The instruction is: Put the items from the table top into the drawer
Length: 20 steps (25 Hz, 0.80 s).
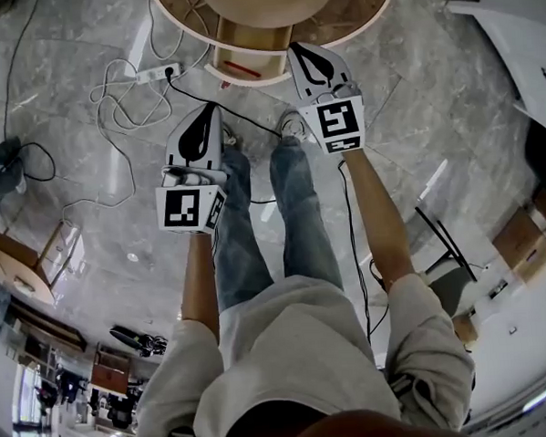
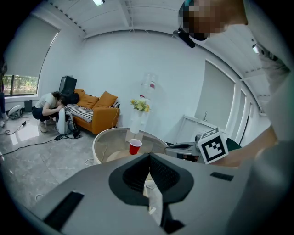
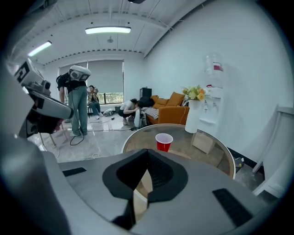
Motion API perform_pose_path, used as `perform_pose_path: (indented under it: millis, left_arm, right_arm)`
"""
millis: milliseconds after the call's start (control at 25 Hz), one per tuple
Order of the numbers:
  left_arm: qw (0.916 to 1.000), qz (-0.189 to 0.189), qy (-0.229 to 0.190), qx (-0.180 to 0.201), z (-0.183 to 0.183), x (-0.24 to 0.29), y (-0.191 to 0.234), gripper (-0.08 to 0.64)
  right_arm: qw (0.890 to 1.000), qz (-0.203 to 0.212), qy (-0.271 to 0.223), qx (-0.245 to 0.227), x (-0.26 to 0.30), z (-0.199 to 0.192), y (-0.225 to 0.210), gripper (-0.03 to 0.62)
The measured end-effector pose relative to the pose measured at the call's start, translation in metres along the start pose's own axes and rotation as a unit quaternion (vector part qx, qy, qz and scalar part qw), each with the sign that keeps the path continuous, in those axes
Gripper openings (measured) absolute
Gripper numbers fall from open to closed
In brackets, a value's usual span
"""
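Grippers both pressed together, empty: left gripper [image 2: 148, 156] and right gripper [image 3: 147, 150] aim at round glass table [image 3: 220, 158], 12 o'clock. Red cup [image 3: 164, 141] stands on top, cardboard box [image 3: 203, 141] at its 3 o'clock. Pale front w/ red strip [image 1: 243, 67] under top is prob. the drawer. I reckon jaws are closed just for approach, nothing picked yet.

bright ceiling strip light [image 3: 108, 30]; strong fisheye warp, black corners; floor [image 1: 100, 231] glare.

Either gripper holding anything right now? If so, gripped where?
Nothing held. Left gripper and right gripper both have jaws shut with nothing between; the red cup stands free on the round table.
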<state>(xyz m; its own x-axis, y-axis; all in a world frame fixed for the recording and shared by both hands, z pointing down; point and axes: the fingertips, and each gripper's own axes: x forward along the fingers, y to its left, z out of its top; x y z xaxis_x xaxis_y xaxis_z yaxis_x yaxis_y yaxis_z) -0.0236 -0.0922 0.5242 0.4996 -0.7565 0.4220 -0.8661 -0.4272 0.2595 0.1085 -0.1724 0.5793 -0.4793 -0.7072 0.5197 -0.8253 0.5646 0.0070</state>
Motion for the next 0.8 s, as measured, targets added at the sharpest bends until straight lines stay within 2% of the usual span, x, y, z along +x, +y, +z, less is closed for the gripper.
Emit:
perform_pose_path:
  millis: [280,480,600,680,800]
  left_arm:
    - [0.9996,0.010,-0.014,-0.024,0.005,-0.010,0.009,0.015]
    - [0.9990,0.019,-0.020,-0.036,0.007,-0.020,0.020,0.015]
    - [0.9987,0.025,-0.019,-0.041,0.004,-0.029,0.027,0.015]
    - [0.9984,0.028,-0.020,-0.045,0.003,-0.033,0.032,0.015]
    - [0.9981,0.032,-0.022,-0.048,0.003,-0.037,0.040,0.015]
  right_arm:
    - [0.997,0.019,0.036,-0.066,0.060,0.015,-0.009,0.025]
    - [0.985,0.024,0.068,-0.154,0.111,0.026,-0.017,0.026]
    - [0.969,0.027,0.115,-0.218,0.133,0.023,-0.019,0.048]
    - [0.952,0.030,0.148,-0.266,0.143,0.018,-0.021,0.105]
    - [0.927,0.030,0.184,-0.326,0.154,0.012,-0.026,0.121]
